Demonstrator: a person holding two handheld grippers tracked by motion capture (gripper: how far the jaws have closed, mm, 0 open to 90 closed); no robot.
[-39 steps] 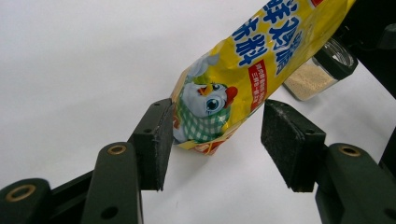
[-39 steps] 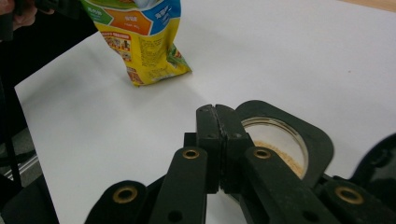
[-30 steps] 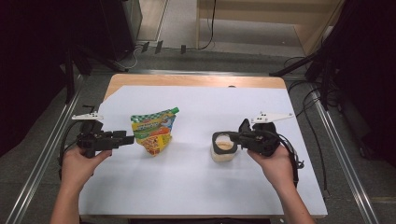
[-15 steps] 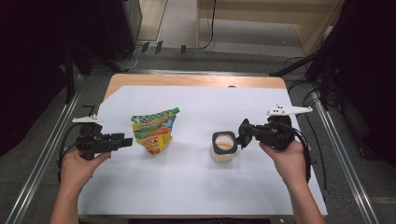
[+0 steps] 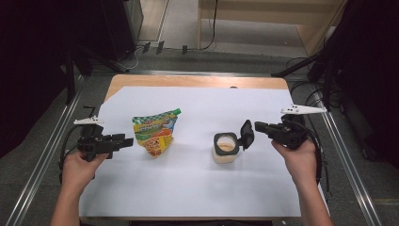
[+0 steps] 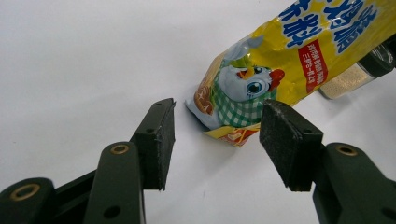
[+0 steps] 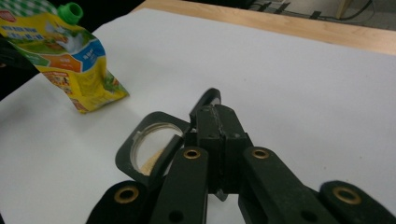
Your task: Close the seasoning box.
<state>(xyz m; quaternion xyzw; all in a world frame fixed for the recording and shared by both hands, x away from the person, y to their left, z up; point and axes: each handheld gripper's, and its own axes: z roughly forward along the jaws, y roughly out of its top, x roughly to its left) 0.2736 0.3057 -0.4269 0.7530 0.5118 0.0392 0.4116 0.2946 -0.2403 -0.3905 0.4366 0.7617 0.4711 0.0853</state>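
Here the lid-opening step: right gripper (image 5: 251, 132), jaws clamped on the hinged jar lid (image 5: 246, 134), swings it open at 3 o'clock of the seasoning jar (image 5: 225, 148). Left gripper (image 5: 126, 140), jaws apart, faces the spouted pouch (image 5: 155, 132) mid-worktop (image 5: 197, 188). Next, probably: release lid, grasp pouch.

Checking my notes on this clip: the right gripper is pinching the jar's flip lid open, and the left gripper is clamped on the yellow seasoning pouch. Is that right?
One thing is wrong: the left gripper is not clamped on the yellow seasoning pouch. The left gripper view shows its jaws open, with the pouch's corner lying just beyond the pads. The right gripper does pinch the jar's flip lid, which stands open.
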